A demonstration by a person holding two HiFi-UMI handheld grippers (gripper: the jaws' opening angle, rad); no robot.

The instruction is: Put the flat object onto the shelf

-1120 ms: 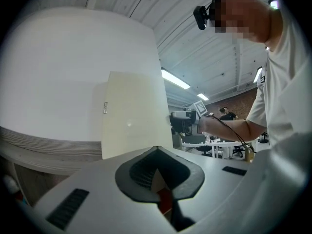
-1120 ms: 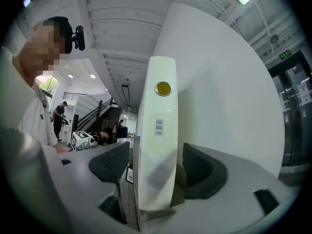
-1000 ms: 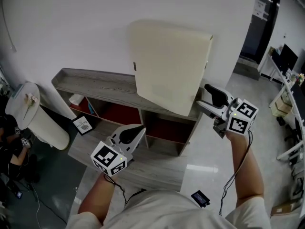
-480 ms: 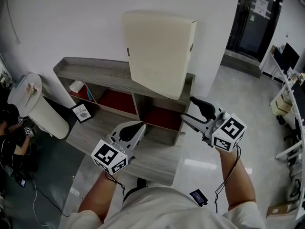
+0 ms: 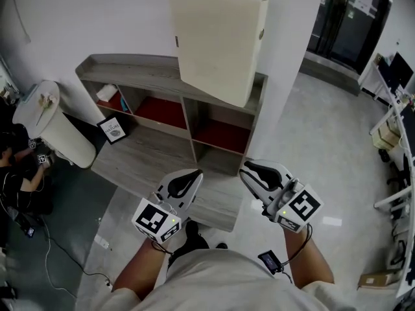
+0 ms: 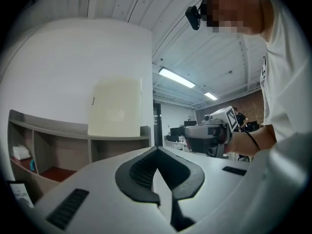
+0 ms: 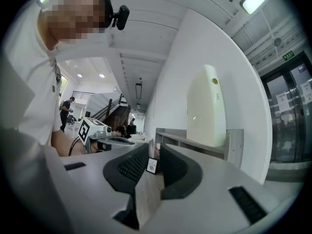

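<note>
As the cream panel point(image 5: 217, 44) leans on the shelf point(image 5: 123, 83) top, we must not bump it; left gripper point(image 5: 188, 177) closed, empty; right gripper point(image 5: 251, 172) just narrowed, empty.

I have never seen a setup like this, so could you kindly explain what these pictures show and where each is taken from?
A person holds a two-jaw tool in each hand. One picture looks down from a head camera; the other two look along each tool's jaws. The left gripper is shut and empty. The right gripper has just been closing, jaws slightly apart, nothing between them. A flat cream panel stands on top of the grey shelf, upright against the white wall.
</note>
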